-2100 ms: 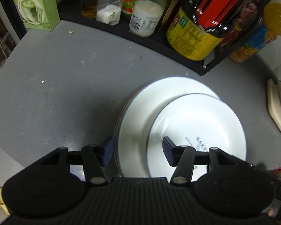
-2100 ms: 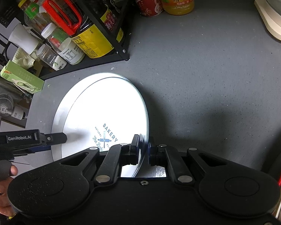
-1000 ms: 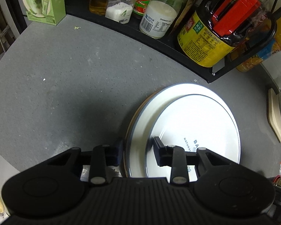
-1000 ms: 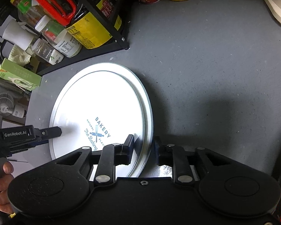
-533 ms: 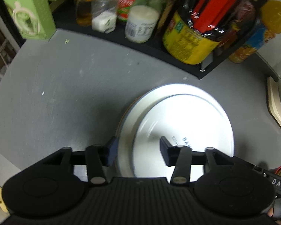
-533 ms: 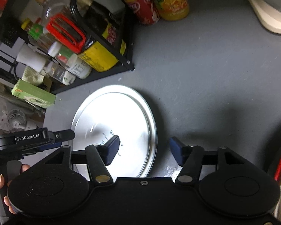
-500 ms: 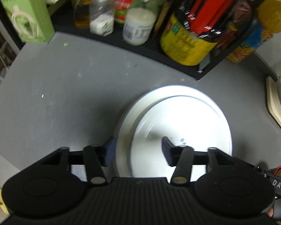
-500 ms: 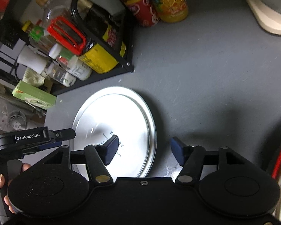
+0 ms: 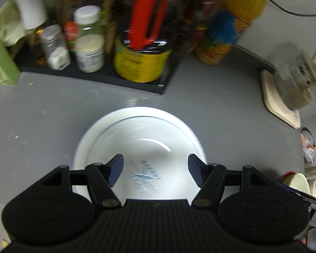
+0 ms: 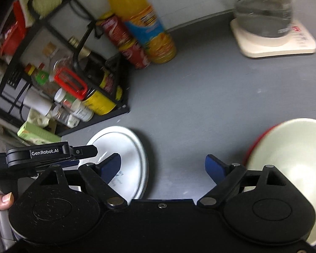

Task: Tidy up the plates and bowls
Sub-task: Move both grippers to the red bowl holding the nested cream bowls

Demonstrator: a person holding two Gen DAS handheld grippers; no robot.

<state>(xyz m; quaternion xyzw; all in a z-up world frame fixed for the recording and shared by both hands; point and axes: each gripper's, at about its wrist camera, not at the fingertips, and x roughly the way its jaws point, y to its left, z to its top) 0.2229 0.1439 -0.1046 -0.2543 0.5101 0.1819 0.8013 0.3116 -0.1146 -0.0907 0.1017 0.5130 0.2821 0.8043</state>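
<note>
**A:** ok so where are the plates at? Both views are kinda smeary.

**B:** White plates (image 9: 136, 139) are stacked flat on the grey table (image 9: 41, 109), right in front of the black condiment rack (image 9: 136, 82). The top one has blue print in the middle, too blurred to read.

**A:** and the grippers?

**B:** Left gripper (image 9: 155, 169) hangs above the stack with its jaws spreading apart, nothing pinched, pads clear of the plate. Right gripper (image 10: 163, 167) is opening up too, even wider, with only bare table between its fingers. Plate edge sits under its left finger but no contact that I can see.

**A:** any bowls?

**B:** Yep, a cream bowl (image 10: 290, 147) with a red outside, low right in the right view, partly behind the gripper body. Well apart from the plates.
</note>
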